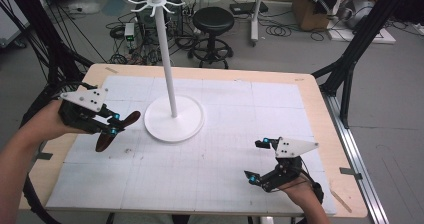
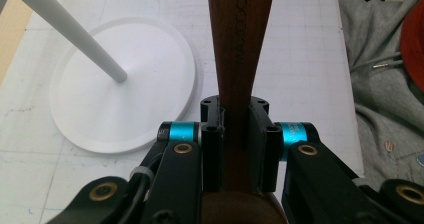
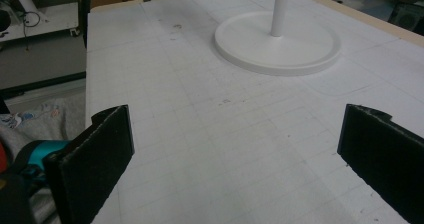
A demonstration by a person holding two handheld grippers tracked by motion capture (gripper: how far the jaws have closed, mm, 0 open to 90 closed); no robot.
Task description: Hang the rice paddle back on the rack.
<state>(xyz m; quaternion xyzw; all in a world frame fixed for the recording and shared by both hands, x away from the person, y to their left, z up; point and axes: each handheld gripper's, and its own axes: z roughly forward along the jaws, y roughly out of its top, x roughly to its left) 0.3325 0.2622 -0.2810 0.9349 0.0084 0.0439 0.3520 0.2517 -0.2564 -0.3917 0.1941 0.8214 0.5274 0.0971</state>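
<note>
My left gripper [image 1: 114,126] is clamped on a dark wooden utensil [image 1: 116,129], a spoon or spatula by its shape. In the high view it sticks out both sides of my fingers, one end toward the stand's base [image 1: 173,118], the other pointing down at the worktop [image 1: 210,179]. In the left gripper view the handle [image 2: 241,44] runs straight up between my fingers [image 2: 212,139], pinched at a narrow stretch with a rounded brown part below. The utensil is lifted, just beside the left rim of the round white base [image 2: 85,129], not touching it as far as I can tell.

My right gripper [image 1: 257,160] is spread wide and holds nothing, low over the near right of the worktop, well apart from the stand. In the right gripper view its fingers [image 3: 95,154] flank bare gridded mat.

I judge the job to be hanging this utensil on the hooks [image 1: 156,1] atop the tall white pole [image 1: 167,64]. What worries me:

- My hold is on smooth wood, with weight on both sides. A quick swing upward could let it pivot or slip.
- The pole is thin and tall. A knock from the long handle on the way up could rock the stand or shove its base.
- The hooks are small and crowded. I cannot see a hanging hole on the handle, so I may miss the hook, and letting go too soon would drop the utensil onto the base.
- My right gripper is too far off to steady the pole.
</note>
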